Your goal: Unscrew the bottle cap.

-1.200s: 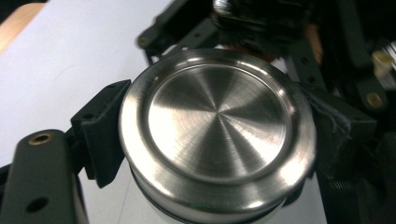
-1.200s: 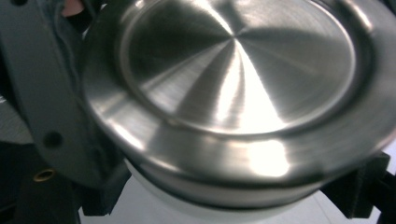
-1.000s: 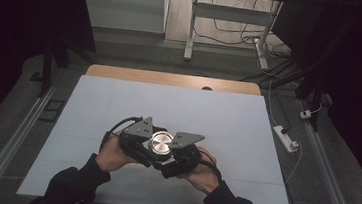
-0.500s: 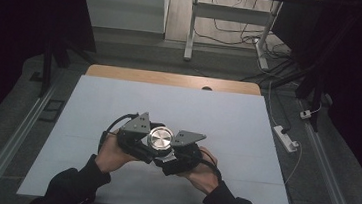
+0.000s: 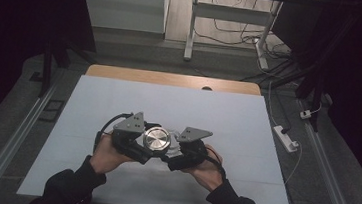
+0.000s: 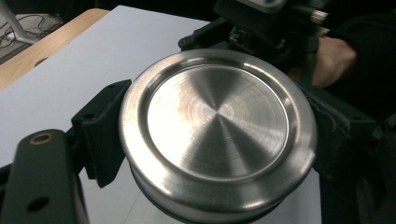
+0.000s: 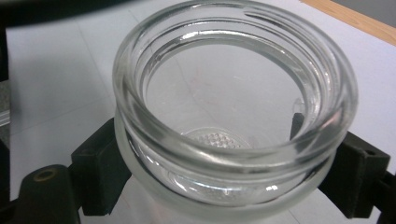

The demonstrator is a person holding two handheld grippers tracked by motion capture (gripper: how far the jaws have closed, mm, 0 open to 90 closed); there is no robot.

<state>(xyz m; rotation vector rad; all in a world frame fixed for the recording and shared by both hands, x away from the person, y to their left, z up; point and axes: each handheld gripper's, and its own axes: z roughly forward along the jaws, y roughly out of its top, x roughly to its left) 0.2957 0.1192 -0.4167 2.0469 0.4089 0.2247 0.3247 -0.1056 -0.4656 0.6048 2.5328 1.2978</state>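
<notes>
a: what is the left gripper [image 5: 137, 140] carrying?

b: it is holding a round metal lid [image 6: 217, 128]. in the left gripper view its black fingers [image 6: 105, 128] are pressing on the lid's rim from both sides, and the brushed top is facing the camera. from the high view the lid [image 5: 157, 139] is sitting between the two grippers, above the near middle of the counter [image 5: 227, 121].

a: and the right gripper [image 5: 189, 150]?

b: it is gripping a clear glass jar [image 7: 233, 116]. in the right gripper view the fingers [image 7: 100, 163] are closing on the jar just below its thick threaded mouth, one on each side. the mouth is standing open, and a patterned base is showing through the glass.

a: is the jar touching the lid?

b: i cannot tell from the high view; the jar is hiding there under the lid and the grippers. in the right gripper view the mouth is showing bare, with only a dark blurred shape crossing the top edge.

a: where are the hands?

b: the left hand [image 5: 106, 152] and the right hand [image 5: 208, 167] are coming in from the near edge in dark sleeves, holding the grippers close together. the right hand [image 6: 334, 58] is also showing beyond the lid in the left gripper view.

a: anything else around?

b: a white power strip [image 5: 286, 137] is lying on the floor beside the counter's right edge, and a bare wooden strip [image 5: 171, 79] is running along the far edge.
</notes>
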